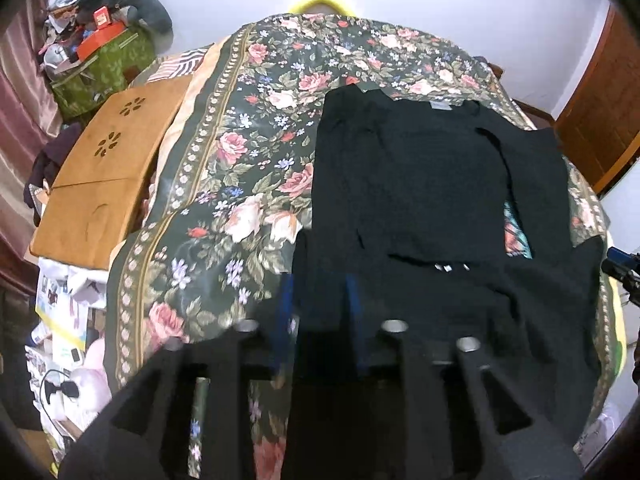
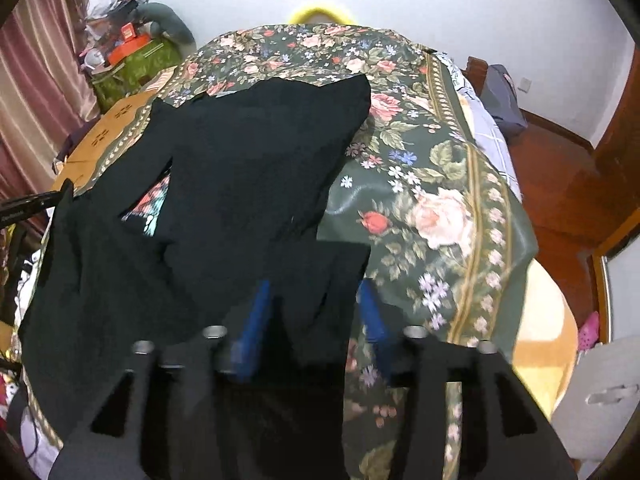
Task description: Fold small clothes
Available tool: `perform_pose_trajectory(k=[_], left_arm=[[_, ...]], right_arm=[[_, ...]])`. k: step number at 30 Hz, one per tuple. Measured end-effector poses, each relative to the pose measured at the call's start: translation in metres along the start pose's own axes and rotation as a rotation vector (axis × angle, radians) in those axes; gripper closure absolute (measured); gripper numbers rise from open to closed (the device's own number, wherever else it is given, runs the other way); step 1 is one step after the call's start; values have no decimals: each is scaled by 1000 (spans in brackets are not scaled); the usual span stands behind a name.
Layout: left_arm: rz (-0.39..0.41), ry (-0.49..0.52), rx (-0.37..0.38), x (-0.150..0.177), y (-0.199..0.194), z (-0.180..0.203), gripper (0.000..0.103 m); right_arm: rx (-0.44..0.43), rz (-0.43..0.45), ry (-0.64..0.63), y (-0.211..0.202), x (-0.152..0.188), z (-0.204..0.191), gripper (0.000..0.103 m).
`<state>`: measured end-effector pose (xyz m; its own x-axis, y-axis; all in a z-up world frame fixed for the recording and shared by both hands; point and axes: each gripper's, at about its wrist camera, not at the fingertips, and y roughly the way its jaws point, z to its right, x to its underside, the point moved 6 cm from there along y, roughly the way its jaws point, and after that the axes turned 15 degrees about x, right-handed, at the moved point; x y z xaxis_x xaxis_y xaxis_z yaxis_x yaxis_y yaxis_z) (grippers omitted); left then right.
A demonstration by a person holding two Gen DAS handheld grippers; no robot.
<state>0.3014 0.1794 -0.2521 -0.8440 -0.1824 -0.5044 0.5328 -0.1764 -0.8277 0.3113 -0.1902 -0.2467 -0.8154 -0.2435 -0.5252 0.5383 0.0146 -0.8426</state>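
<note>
Black shirt (image 1: 432, 184) lies spread on a floral bedspread (image 1: 224, 184), its near hem lifted. The left gripper (image 1: 320, 312) and right gripper (image 2: 316, 312) each stand wide with hem cloth between the 2 blue fingers. Beside the bed sit a wooden tray (image 1: 108, 176), a green box (image 1: 104, 72), pink curtains (image 2: 36, 80) and white walls (image 2: 460, 8).

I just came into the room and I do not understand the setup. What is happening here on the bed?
A person with a gripper in each hand is folding a black T-shirt spread on the floral bedspread. The left gripper and the right gripper each have the shirt's near edge between their blue fingers. The sleeves already look folded in; the fold is not finished.
</note>
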Motion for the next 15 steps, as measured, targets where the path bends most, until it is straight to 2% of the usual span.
perform_pose_trajectory(k=[1,3,6,15], left_arm=[[10,6,-2,3,-7,1,60],[23,17,-6,9,-18,4,53],[26,14,1,23,-35,5,47],[-37,-27,36,88,-59,-4,46]], right_arm=[[-2,2,-1,-5,3,1,49],[-10,-1,2,-14,11,3,49],[-21,-13,7,-24,24,8,49],[9,-62,0,-35,71,19,49]])
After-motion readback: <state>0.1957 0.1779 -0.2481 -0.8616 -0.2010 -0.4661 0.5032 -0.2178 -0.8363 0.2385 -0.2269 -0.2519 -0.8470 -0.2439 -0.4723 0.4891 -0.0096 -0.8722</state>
